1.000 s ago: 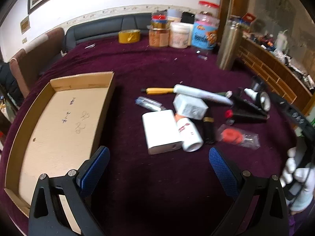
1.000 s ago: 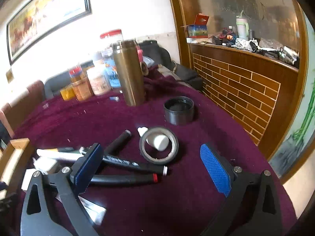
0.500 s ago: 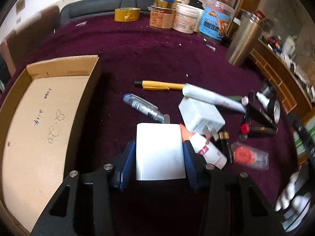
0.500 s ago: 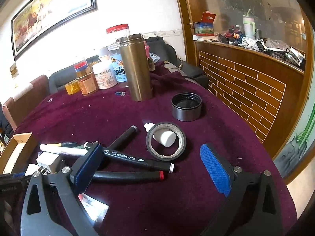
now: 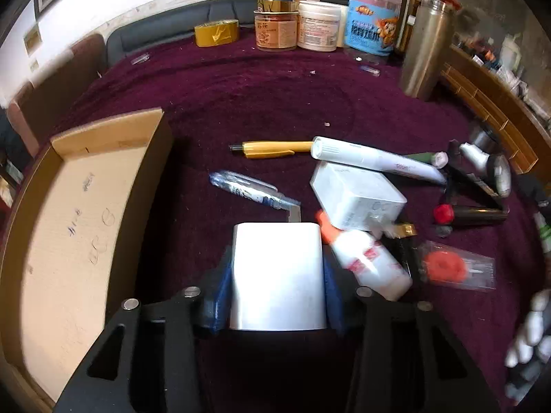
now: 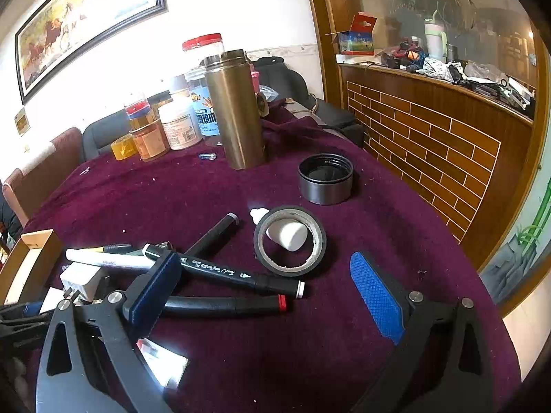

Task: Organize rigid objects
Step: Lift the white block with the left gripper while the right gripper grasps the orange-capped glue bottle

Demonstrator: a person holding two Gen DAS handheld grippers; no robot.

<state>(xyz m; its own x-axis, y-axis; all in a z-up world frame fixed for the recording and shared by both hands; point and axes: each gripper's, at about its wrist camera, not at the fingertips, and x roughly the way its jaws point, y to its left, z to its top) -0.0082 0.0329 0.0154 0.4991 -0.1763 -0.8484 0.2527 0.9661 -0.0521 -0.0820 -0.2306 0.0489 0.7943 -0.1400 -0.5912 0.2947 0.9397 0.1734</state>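
Gripping is happening at the near edge of the clutter: the left hand-held gripper [image 5: 278, 284] has just been closing, and its blue pads are now pressing on both sides of a white rounded rectangular block [image 5: 278, 272] that is lying on the maroon-clothed counter [image 5: 241, 96]. Just beyond the block a clear blue pen [image 5: 253, 191] is lying at a slant, and a white glue bottle with an orange cap [image 5: 365, 258] is leaning against the block's right side. A white plug adapter [image 5: 358, 196] is sitting behind that bottle, with a yellow pen [image 5: 272, 148] and a long white marker [image 5: 375, 160] farther back. To the left, an open shallow cardboard box [image 5: 69, 227] is standing apart from the pile. The right hand-held gripper [image 6: 265, 292] is hovering with its jaws spread wide and nothing between them, above two black markers [image 6: 237, 275] and near a black tape roll [image 6: 289, 239] that is ringing a small white bottle [image 6: 286, 232].
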